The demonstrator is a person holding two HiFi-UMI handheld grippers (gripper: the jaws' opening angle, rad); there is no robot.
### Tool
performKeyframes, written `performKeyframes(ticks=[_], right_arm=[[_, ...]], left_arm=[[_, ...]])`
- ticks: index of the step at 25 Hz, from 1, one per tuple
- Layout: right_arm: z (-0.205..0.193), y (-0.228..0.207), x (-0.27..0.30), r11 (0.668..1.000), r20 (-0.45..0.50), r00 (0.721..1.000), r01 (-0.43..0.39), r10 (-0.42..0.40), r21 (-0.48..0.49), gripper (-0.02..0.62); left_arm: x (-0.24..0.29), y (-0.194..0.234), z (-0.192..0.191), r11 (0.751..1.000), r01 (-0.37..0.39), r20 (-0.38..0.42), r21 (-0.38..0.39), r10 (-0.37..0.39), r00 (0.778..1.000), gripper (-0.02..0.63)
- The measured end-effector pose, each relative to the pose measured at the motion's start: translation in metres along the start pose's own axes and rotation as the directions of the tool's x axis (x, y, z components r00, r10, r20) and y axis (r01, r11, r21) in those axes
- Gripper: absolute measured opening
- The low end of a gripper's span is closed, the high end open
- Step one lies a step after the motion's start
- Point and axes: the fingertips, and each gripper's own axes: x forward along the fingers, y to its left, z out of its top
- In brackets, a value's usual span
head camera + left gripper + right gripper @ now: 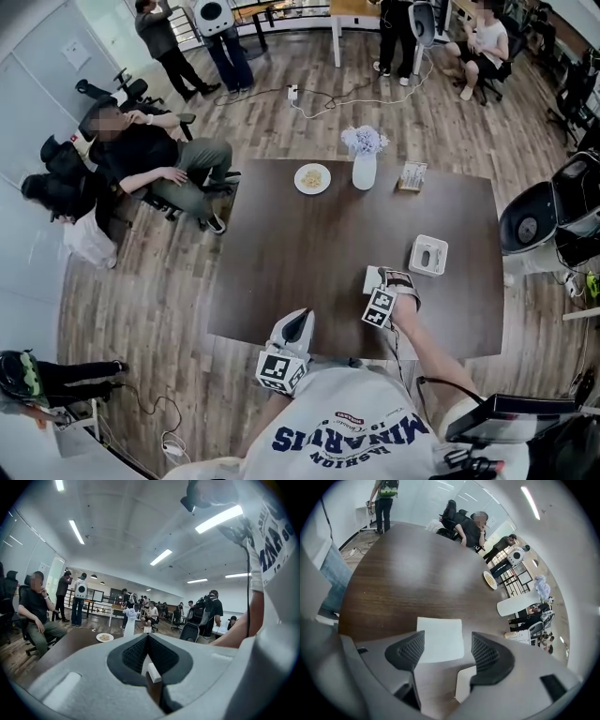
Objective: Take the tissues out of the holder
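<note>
**Printed shirt, two grippers, one tissue lying loose on the table**

White shirt [347, 427] with dark lettering fills the bottom of the head view. Just ahead of it, the left gripper [300, 319] sits at the near edge of the dark wooden table [281, 244]. Its own view looks out level across the room and shows the two pads pressed together with nothing between them. That view takes in neither the tissue nor the holder.

From above, the right gripper [447, 637] is mostly hidden under its marker cube and the hand. Its own view shows the fingers spread wide and gripping nothing. A flat white tissue [438, 625] lies on the wood below and between them. In the head view only a corner of this tissue shows past the gripper.

The white holder [414, 257] stands just beyond and to the right of that gripper, apart from the tissue. What is inside it is too small to make out. A second white patch [463, 684] shows low under the right-hand pad, and what it is cannot be told.

Along the far side of the table stand a plate [312, 178], a white vase [364, 172] of pale flowers and a small box [412, 175]. A seated person [159, 164] is to the table's left, and other people are at the back of the room.
</note>
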Motion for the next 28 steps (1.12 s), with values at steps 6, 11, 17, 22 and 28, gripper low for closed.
performKeyframes(ticks=[6, 11, 17, 22, 28], right_arm=[[-0.003, -0.015, -0.032, 0.994, 0.031, 0.998, 0.058, -0.062, 0.097, 0.316], [0.003, -0.045, -0.092, 0.926, 0.146, 0.978, 0.084, -0.146, 0.367, 0.307], [-0.001, -0.096, -0.195, 0.767, 0.314, 0.875, 0.095, -0.368, 0.634, 0.218], [-0.02, -0.119, -0.263, 0.656, 0.365, 0.775, 0.082, -0.515, 0.75, 0.123], [-0.045, -0.114, -0.313, 0.552, 0.452, 0.644, -0.055, -0.617, 0.832, 0.005]], left_arm=[[0.016, -0.011, 0.005, 0.997, 0.069, 0.007, 0.023, -0.069, 0.998, 0.005], [0.028, -0.031, 0.01, 0.987, 0.155, 0.008, 0.05, -0.156, 0.988, 0.005], [0.055, -0.071, 0.027, 0.952, 0.284, 0.025, 0.113, -0.288, 0.957, 0.005], [0.073, -0.098, 0.05, 0.924, 0.347, 0.049, 0.157, -0.359, 0.932, 0.005], [0.082, -0.124, 0.066, 0.894, 0.401, 0.069, 0.199, -0.421, 0.905, 0.005]])
